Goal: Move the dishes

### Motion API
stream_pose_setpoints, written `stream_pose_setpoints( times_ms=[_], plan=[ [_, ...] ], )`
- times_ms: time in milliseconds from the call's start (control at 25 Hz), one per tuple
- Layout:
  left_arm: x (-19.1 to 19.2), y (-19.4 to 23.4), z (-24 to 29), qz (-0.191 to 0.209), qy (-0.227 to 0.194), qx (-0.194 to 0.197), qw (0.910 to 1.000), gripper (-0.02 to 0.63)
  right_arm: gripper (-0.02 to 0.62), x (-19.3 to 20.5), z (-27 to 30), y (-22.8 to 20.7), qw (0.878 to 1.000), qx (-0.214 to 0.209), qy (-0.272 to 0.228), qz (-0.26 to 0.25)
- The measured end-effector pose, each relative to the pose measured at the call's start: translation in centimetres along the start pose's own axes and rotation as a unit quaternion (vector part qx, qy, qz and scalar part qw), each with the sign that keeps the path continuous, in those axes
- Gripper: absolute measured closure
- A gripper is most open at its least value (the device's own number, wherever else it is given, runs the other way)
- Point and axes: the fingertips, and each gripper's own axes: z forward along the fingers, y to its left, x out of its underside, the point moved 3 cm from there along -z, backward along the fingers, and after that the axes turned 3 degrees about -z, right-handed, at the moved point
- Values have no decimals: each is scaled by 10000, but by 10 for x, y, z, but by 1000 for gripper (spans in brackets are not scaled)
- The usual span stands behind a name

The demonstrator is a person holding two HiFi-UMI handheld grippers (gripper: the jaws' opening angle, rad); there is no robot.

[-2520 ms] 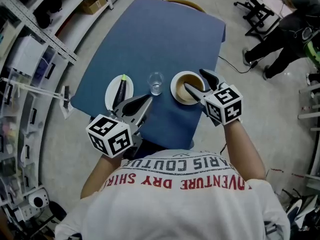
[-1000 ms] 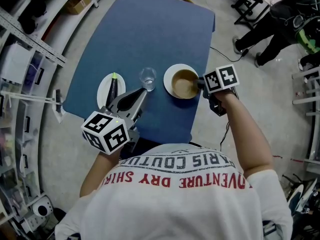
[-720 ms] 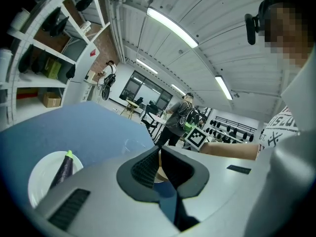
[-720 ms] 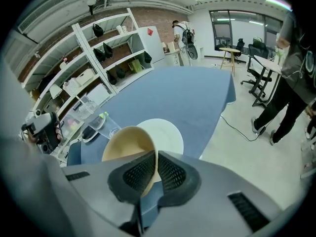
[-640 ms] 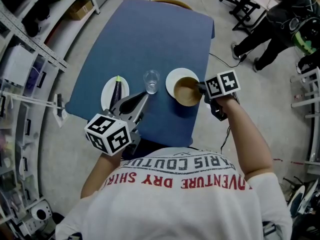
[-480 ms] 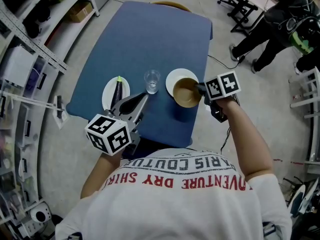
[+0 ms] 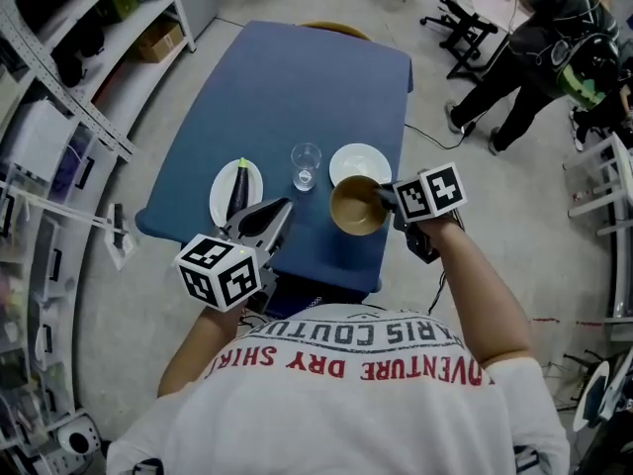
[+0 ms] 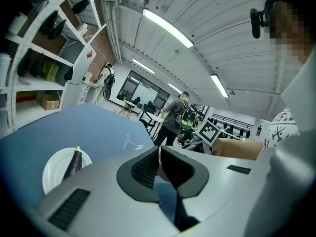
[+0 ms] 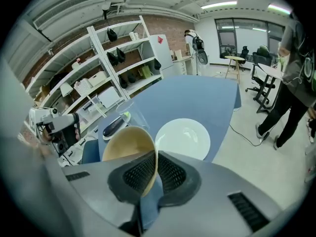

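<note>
Left gripper [image 8: 158, 151]: fingers clenched, nothing between them, over the near edge of the blue rectangular tabletop [image 7: 297, 87]. On the tabletop, in order:

- one round white plate [image 7: 221, 203] carrying one dark purple eggplant [image 7: 237, 192]
- one clear drinking glass [image 7: 306, 165]
- one empty round white plate [image 7: 362, 160]

Plates total two.

Right gripper [image 9: 155, 165]: fingers grasp the rim of the single tan round bowl [image 7: 355, 206]. The bowl is tilted, just beside the empty plate on the person's side.

Legible writing: red print on the person's white shirt [image 7: 346, 404], partly reading "DRY SHIR".
</note>
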Motion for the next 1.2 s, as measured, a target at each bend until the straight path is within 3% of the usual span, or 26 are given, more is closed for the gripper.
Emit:
stream_pose_setpoints(
  times_ms=[400, 800, 1040, 1200],
  plan=[
    [18, 1, -23, -7, 179, 26, 9998, 571, 563, 30, 23, 36, 9995, -222, 159, 181],
    [36, 15, -36, -111, 440, -18, 9990, 571, 561, 54, 51, 36, 9974, -246, 373, 572],
    [36, 18, -35, -121, 475, -34, 9988, 571, 560, 57, 54, 35, 9964, -348, 233, 743],
    [35, 17, -35, -105, 418, -70, 9990, 571, 496, 56, 51, 38, 9947, -592, 10, 837]
  ],
)
